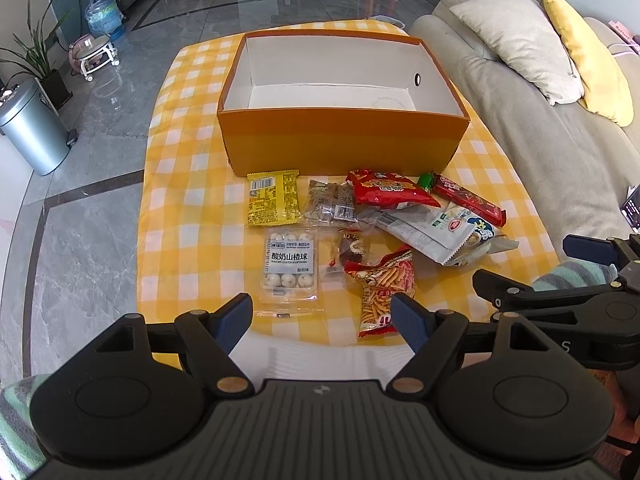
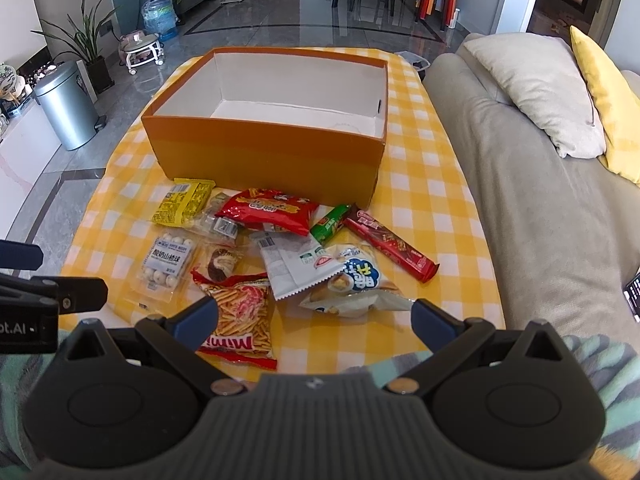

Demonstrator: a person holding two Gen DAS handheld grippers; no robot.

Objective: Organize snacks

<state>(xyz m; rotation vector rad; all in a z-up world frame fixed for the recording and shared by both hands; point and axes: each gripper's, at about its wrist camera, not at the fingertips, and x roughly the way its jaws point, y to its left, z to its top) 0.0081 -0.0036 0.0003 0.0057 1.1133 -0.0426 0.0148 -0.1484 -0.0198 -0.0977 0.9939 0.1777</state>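
Orange cardboard forms the box (image 1: 344,140), set open at the far end of the checked cloth (image 1: 188,208). Snack packets (image 2: 256,240) are heaped just before its near wall, overlapping, lower ones partly hidden. Left gripper (image 1: 322,318) and right gripper (image 2: 314,318) are held spread, grasping nothing.

Both grippers hang side by side over the near edge of the table, level and pointing across it. The left gripper (image 1: 322,316) has its jaws spread wide, gripping nothing. The right gripper (image 2: 314,320), just beside it, is spread wider and equally empty.
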